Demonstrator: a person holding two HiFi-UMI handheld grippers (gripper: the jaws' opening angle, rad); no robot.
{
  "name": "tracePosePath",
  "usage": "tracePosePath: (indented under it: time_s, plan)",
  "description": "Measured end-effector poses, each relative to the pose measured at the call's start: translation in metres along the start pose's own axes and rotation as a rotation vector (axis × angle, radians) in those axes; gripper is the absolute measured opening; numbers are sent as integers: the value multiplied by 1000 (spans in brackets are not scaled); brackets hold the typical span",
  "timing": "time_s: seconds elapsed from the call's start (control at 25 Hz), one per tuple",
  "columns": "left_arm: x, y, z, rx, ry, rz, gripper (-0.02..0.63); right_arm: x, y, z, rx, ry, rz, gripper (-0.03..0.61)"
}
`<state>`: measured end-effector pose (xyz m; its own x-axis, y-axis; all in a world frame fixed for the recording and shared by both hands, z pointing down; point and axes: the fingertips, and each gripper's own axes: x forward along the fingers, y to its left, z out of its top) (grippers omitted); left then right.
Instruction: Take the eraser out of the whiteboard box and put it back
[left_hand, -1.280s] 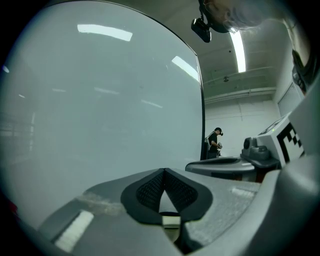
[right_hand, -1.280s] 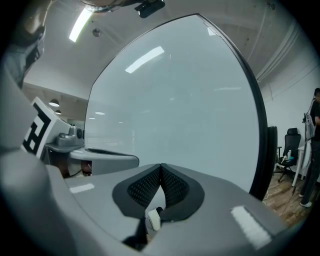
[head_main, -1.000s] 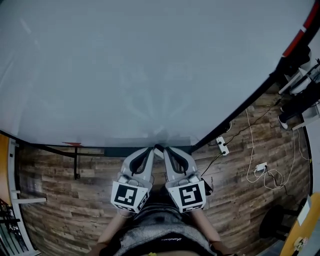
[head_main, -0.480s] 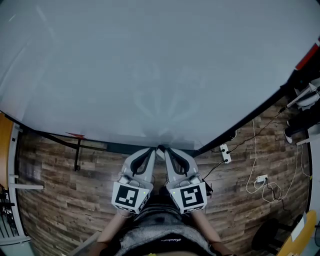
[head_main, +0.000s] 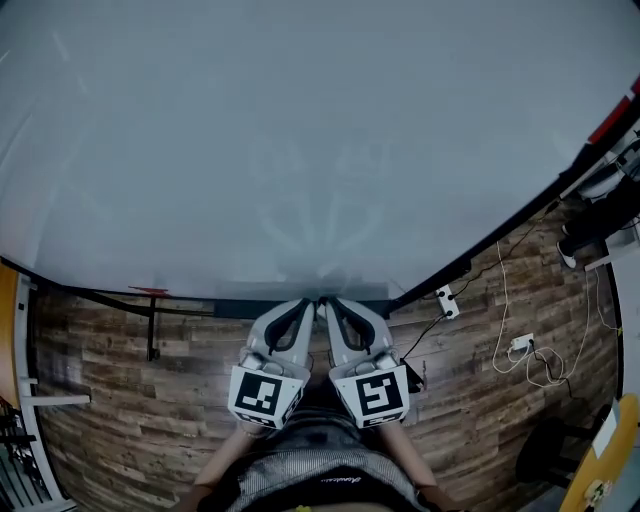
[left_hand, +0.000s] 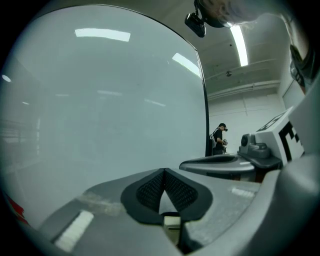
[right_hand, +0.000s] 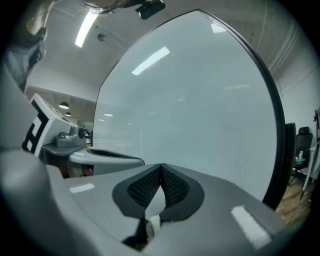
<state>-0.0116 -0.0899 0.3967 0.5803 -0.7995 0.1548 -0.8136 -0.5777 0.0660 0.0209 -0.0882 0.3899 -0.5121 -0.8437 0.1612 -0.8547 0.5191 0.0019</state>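
Plainly, the grey left gripper was fully closed, its black ribbed pads meeting on nothing. The grey right gripper was just beside it, closed and empty too. Both tips pointed at the lower edge of a large, pale, blank whiteboard, above a wood-plank floor with a white power strip. No view showed the eraser or its box.

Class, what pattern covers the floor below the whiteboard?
Brown wood planks; the floor shows clearest in the head view.
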Motion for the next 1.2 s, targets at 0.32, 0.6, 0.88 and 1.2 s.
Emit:
tracePosePath:
  time_s: [0.32,0.6,0.88,1.2]
  plan:
    - [4,4,-1,6,7,-48,2,5,-4,-4,10,29,-52,0]
    - [2,2,-7,-3,21,-62,2,7,-3,-14,10,47,-65,0]
    - [5,1,-17,3,46,-80,2,12,-6,-32,12,97,-64,0]
    - [6,-1,-21,29,47,-91,2,16,-7,-50,14,136,-61,0]
